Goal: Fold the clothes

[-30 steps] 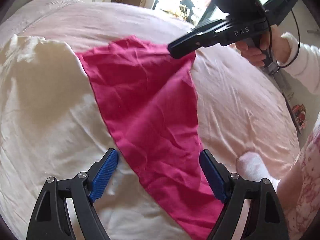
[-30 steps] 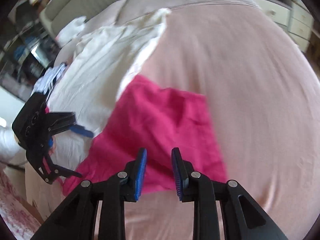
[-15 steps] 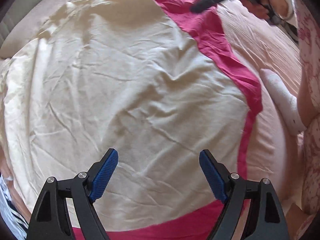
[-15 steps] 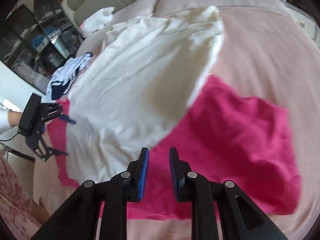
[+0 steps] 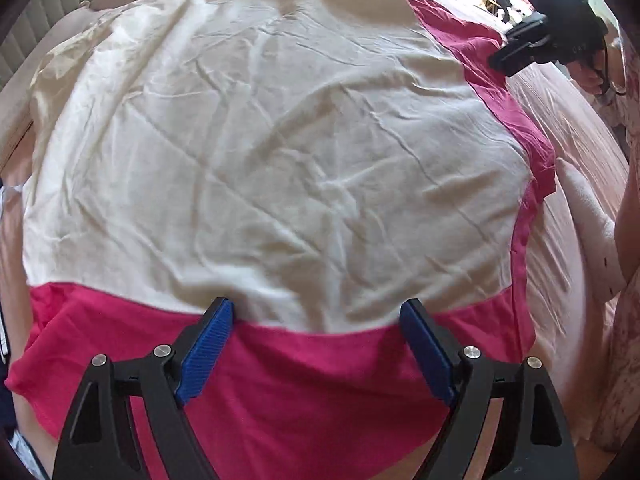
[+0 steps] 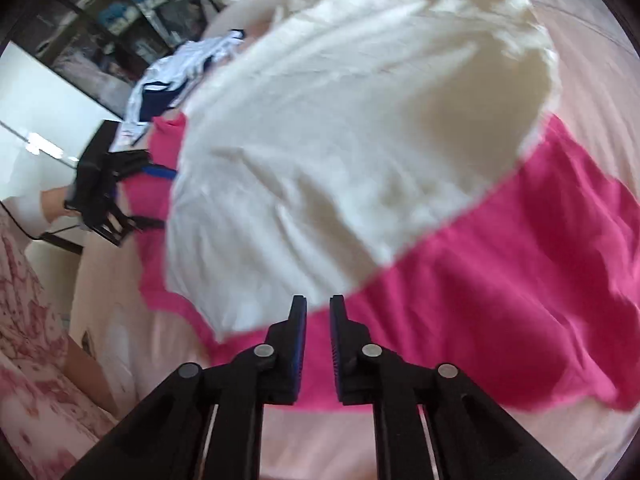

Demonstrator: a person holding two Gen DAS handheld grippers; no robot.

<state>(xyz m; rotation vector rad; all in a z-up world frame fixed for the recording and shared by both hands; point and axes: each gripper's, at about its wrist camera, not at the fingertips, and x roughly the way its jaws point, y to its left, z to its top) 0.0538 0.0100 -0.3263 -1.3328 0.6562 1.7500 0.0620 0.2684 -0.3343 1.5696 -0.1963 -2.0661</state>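
Observation:
A cream garment (image 5: 272, 152) lies spread on the bed over a pink garment (image 5: 304, 388), which shows as a band along its near and right edges. My left gripper (image 5: 316, 348) is open and empty, just above the pink band near the cream hem. My right gripper (image 6: 318, 332) has its jaws nearly closed with a narrow gap and nothing between them, over the pink garment (image 6: 500, 280) beside the cream garment (image 6: 340, 140). Each gripper shows in the other's view, the right one (image 5: 536, 44) and the left one (image 6: 108, 196).
The bed has a pale pink cover (image 5: 568, 128). A white and navy garment (image 6: 180, 76) lies at the far side near dark shelves (image 6: 100, 20). My leg in floral fabric (image 6: 28, 360) and a white sock (image 5: 592, 204) are at the bed's edge.
Both views have swung from the pink garment onto the cream one. My left gripper has drawn back to the near pink band. My right gripper moved along the pink edge, jaws unchanged.

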